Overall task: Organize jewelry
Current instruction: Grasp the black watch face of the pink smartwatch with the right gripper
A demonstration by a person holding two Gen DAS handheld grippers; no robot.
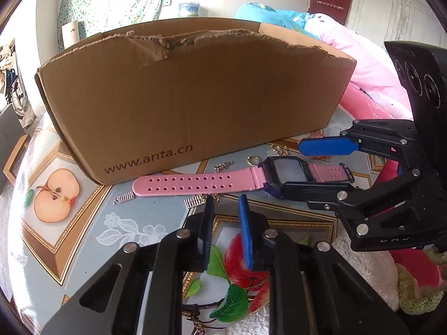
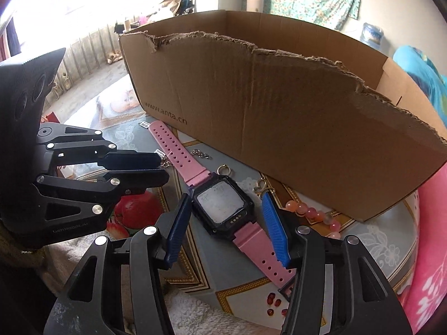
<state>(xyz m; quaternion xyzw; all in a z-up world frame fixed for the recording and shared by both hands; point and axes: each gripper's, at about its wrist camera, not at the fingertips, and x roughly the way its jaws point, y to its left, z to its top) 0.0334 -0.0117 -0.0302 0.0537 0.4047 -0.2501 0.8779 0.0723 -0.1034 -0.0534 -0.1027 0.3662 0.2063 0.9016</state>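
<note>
A pink-strapped watch [image 1: 212, 182] with a black square face lies flat on the table in front of the cardboard box [image 1: 195, 97]. It also shows in the right wrist view [image 2: 223, 206]. My right gripper [image 2: 226, 217] is open, its blue pads on either side of the watch face, not closed on it; it also shows in the left wrist view [image 1: 304, 167]. My left gripper [image 1: 226, 209] is slightly open and empty, just short of the strap; it also shows in the right wrist view [image 2: 160, 166]. The box [image 2: 279, 106] has a torn front wall.
Small jewelry lies around the watch: a gold ring [image 2: 223, 169], a heart pendant [image 2: 261, 185], a pink bead bracelet [image 2: 315, 213], silver chain pieces [image 1: 223, 165], metal links [image 1: 124, 197] and red stones [image 2: 275, 304]. Pink bedding [image 1: 371, 83] lies to the right.
</note>
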